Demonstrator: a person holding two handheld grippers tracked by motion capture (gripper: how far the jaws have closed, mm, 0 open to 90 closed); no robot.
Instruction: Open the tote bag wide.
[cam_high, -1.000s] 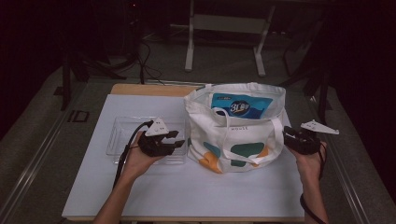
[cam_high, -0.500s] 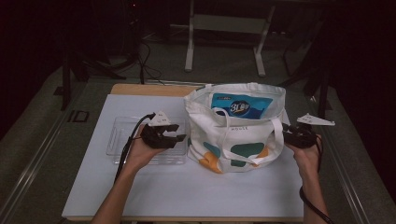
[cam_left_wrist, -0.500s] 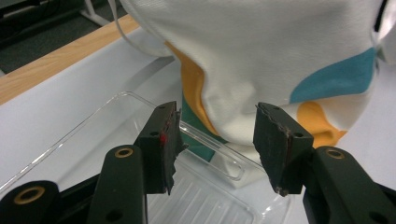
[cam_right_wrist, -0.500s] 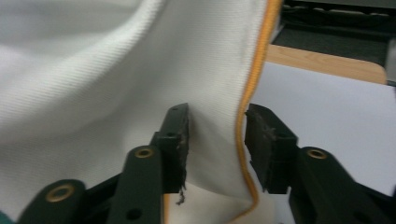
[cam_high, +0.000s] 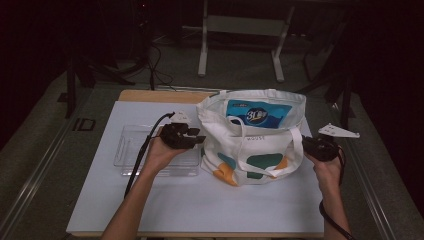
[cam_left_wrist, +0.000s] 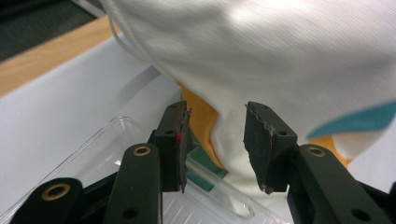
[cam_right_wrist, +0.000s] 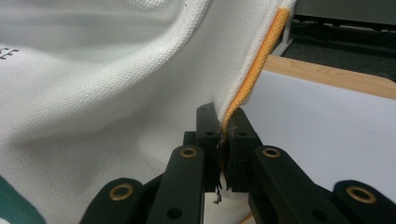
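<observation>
White table (cam_high: 150, 210), one tote bag (cam_high: 250, 145), one clear tray (cam_high: 127, 150), two grippers

A table (cam_high: 150, 94) with a light wooden top is seen, its wood left bare only along the far edge, and most of it is covered by 1 large white sheet (cam_high: 200, 200). On the sheet, 2 things are set side by side: a clear plastic tray (cam_high: 129, 145) toward the left and a white tote bag (cam_high: 250, 150) with orange and teal patches just beside it on the right. The tray is laid flat, while the bag is stood upright with its mouth open.
</observation>
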